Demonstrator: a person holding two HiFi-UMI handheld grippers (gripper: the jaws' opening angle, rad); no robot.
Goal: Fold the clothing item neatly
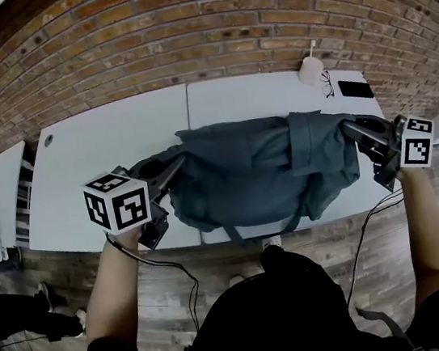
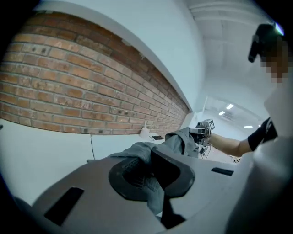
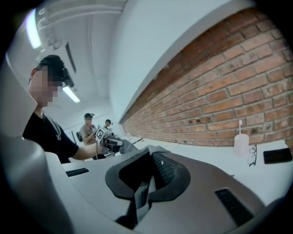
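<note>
Garment (image 1: 259,169), dark grey-green, hangs stretched between your two grippers, just in front of your chest and over the near part of a white table (image 1: 108,138). Your left gripper (image 1: 176,167) has its jaws pressed together on a bunch of cloth at the garment's left end, with fabric squeezed out below the pads. Your right gripper (image 1: 350,130) is likewise clamped on a fold of the same cloth at the right end. Both grippers sit at about the same height, well apart, so the garment spans them like a slack hammock. Its lower edge sags past the near table edge, and two thin straps dangle from it. A wide band of the same fabric lies across the right part of its top. Whether the underside touches the tabletop cannot be told. By the look of it, the folding is at an early stage: the cloth is bunched and wrinkled, no crisp crease or tidy stack shows, and laying it flat and folding it are yet to be done. Farther off, near the table's far right corner, stand a small white bottle (image 1: 310,71), a pair of glasses (image 1: 327,85) and a dark phone (image 1: 355,90). Beyond them rises a brick wall (image 1: 181,29).
</note>
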